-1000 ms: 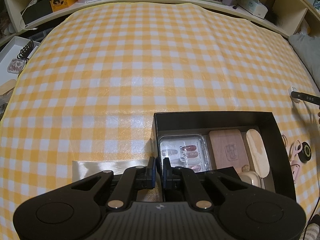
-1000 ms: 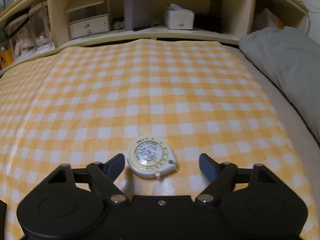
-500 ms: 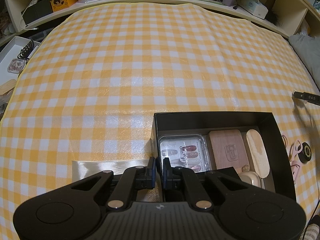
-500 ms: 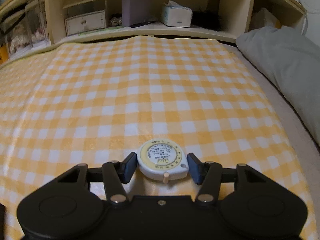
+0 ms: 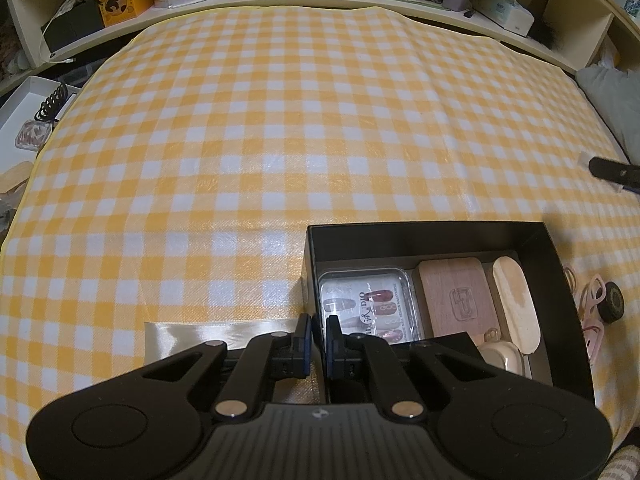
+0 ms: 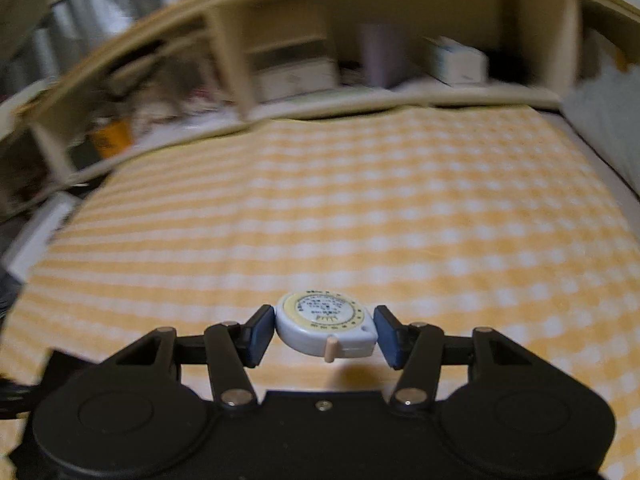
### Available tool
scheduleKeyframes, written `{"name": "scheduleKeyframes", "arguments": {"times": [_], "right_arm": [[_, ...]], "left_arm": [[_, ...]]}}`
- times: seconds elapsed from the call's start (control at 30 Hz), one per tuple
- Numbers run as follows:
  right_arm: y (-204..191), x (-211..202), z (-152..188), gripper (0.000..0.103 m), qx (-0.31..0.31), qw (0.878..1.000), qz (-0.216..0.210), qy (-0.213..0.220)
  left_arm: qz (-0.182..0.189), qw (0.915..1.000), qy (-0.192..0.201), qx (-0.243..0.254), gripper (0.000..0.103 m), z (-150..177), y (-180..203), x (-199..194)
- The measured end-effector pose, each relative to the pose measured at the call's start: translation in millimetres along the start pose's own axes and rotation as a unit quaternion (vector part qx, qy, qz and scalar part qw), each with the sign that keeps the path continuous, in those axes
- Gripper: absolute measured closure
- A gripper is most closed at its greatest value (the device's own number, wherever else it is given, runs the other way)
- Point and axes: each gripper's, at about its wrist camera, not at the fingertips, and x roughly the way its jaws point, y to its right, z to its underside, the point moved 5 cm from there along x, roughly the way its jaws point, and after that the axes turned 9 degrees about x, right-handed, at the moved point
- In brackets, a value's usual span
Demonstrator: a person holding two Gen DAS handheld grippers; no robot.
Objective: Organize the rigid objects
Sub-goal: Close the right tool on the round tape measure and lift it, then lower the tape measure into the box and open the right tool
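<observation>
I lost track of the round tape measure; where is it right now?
In the right wrist view, the tape measure sits clamped between the right gripper pads, lifted above the yellow checked cloth.

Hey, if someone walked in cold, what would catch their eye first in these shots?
The round tape measure pinched in the right tongs, lifted above the yellow checked cloth. Next, the open black box near the left tongs, which are shut on its left wall; inside lie a clear nail case and a pink block.
</observation>
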Motion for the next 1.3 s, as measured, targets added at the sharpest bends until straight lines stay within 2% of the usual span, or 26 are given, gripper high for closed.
{"name": "scheduleKeyframes", "arguments": {"times": [0.1,0.2,0.27,0.43,0.83,0.93,1.3], "right_arm": [[-31,-13,9,0.048,-0.008,0.999,-0.043,-0.007],[-65,-18,27,0.048,-0.054,0.995,-0.075,-0.035],[-84,-17,39,0.048,-0.087,0.991,-0.086,-0.051],[-115,-8,61,0.048,-0.123,0.983,-0.106,-0.083],[-135,32,92,0.046,-0.143,0.98,-0.085,-0.107],[-134,34,97,0.026,-0.148,0.979,-0.067,-0.119],[-130,26,96,0.022,-0.122,0.979,-0.06,-0.15]], "left_arm": [[0.0,1.0,0.0,0.0,0.096,-1,-1,-1],[-0.001,1.0,0.0,0.001,0.096,-2,-1,-1],[-0.001,1.0,0.0,0.001,0.096,-2,-1,-1],[0.0,1.0,0.0,0.001,0.096,-3,-1,-1],[0.0,1.0,0.0,0.001,0.096,-3,-1,-1],[0.0,1.0,0.0,0.002,0.096,-3,-1,-1],[0.0,1.0,0.001,0.002,0.096,-3,-1,0]]}}
